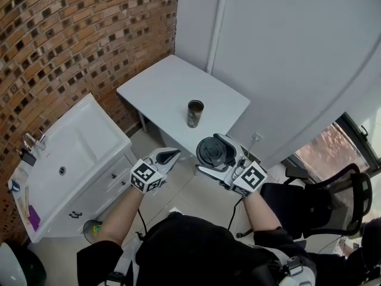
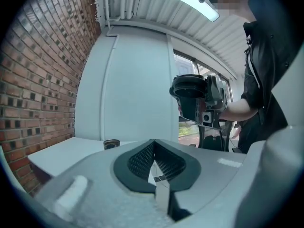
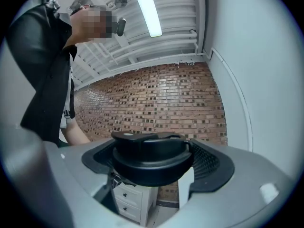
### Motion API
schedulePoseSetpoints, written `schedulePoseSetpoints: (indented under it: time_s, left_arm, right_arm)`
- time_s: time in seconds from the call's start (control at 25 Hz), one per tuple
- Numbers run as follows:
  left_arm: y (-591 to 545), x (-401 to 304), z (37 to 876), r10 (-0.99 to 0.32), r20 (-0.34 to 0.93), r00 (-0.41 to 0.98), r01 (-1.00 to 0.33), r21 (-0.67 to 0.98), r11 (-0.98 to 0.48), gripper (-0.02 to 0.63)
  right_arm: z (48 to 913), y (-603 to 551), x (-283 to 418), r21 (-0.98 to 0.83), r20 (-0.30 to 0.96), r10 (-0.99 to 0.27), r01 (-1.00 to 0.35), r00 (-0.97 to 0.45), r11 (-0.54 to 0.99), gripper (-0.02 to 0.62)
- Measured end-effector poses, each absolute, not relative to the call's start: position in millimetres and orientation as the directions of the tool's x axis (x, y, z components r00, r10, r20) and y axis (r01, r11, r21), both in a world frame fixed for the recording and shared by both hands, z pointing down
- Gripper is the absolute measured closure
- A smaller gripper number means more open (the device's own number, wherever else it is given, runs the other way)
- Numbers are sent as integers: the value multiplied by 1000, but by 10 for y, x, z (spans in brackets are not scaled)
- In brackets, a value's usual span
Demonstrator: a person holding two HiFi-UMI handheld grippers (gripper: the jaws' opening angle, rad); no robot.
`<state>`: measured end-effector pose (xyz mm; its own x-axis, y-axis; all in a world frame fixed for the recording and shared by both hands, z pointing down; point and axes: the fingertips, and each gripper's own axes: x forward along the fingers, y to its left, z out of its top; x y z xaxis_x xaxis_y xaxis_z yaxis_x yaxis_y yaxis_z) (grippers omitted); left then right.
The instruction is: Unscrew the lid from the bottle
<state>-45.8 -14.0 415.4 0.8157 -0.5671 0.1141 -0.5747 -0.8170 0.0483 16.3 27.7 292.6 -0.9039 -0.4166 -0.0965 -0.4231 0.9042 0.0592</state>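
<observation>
The right gripper (image 3: pixel 153 171) has its jaws spread wide and clamped on a black lid (image 3: pixel 152 159), whose round body sits between the ribbed black pads (image 3: pixel 211 163). The lid carries a raised flap on its upper face. In the head view the lid (image 1: pixel 213 149) is held in the air, clear of the bottle and on the person's side of it.

The left gripper (image 2: pixel 154 164) has its jaws closed together, pad against pad, with nothing between them. It is held just beside the right gripper, the two near each other but apart.

The bottle (image 1: pixel 194 113), a dark cylinder with an open mouth, stands upright on the white surface (image 1: pixel 156 87). It is beyond both grippers, closer to the right gripper's jaws than to the left gripper's, and touched by neither. From the left gripper view the bottle's rim (image 2: pixel 111 144) shows just above that gripper's body, ahead and a little to the left, while the right gripper with the lid appears higher and to the right.

A white sink cabinet (image 1: pixel 89 159) stands off to the left gripper's side, against a brick wall (image 1: pixel 71 34).
</observation>
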Motion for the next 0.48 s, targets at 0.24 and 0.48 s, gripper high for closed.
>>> schedulePoseSetpoints:
  time_s: [0.24,0.48]
  left_arm:
    - [26,-351,4062,-578,95,811,-584,67,-809,604]
    - [175,-370,3842,-624,3,782,-619,128,-775,603]
  right_arm:
    - [2907,439,414,49,-92,-409,-414,-908,909,130]
    - [2952,508,581,55,-79,-409,-414,-909,909,130]
